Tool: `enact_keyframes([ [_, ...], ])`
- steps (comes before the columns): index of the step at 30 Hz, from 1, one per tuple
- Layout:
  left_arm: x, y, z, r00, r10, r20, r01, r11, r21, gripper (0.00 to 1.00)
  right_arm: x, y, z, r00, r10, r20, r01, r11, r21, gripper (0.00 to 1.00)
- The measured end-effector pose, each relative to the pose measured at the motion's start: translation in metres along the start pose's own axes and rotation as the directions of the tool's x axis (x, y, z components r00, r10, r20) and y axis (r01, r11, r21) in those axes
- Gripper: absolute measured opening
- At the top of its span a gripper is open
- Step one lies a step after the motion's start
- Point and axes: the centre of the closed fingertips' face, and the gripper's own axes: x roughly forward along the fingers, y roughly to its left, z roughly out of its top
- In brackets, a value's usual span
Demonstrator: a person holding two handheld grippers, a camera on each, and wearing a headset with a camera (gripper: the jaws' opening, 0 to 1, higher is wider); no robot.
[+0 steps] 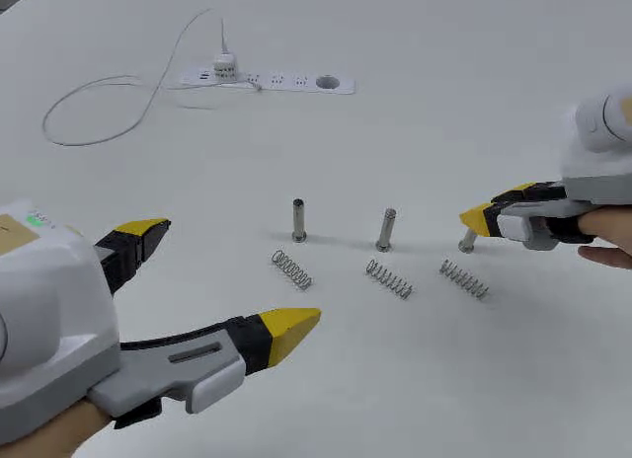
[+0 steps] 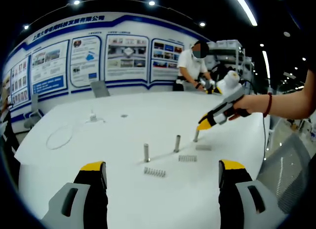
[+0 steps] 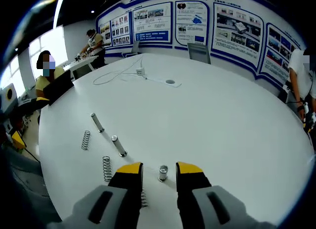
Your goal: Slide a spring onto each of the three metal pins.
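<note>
Right gripper (image 1: pixel 477 219) half-hides the rightmost pin (image 1: pixel 467 243), seemingly without touching it.

Three bare metal pins stand on the white desk (image 1: pixel 444 132), with a loose spring lying in front of each.

The left pin (image 1: pixel 298 220), middle pin (image 1: pixel 386 229) and right pin (image 1: pixel 467 243) stand upright in a row, apart from one another, each a short grey steel post with a slightly wider base. Nearer the person lie the left spring (image 1: pixel 291 269), middle spring (image 1: pixel 389 278) and right spring (image 1: pixel 463 279). They are small silvery coils flat on their sides, each slanted and near its own pin but not on it. The right pin stands between the parted yellow tips of the right tool (image 3: pixel 159 169), with a gap on either side.
</note>
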Motion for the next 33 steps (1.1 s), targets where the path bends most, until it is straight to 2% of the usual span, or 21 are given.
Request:
enact_keyframes([
  [9,-0.001,0.002,-0.002,0.9999,0.007,-0.015,-0.007,1.0,-0.007,0.97,-0.012,0.0,0.002,0.9995,-0.015,0.027,0.015,1.0,0.017,0.39],
  [25,-0.005,0.005,0.004,0.9999,0.015,-0.008,-0.015,1.0,-0.003,0.97,-0.036,0.003,0.005,0.996,-0.033,0.084,0.029,0.999,0.039,0.48],
  [33,-0.009,0.005,0.006,0.9999,0.013,-0.006,-0.013,1.0,-0.001,0.99,-0.044,0.022,0.009,0.9938,-0.006,0.111,0.003,1.0,0.021,0.52],
])
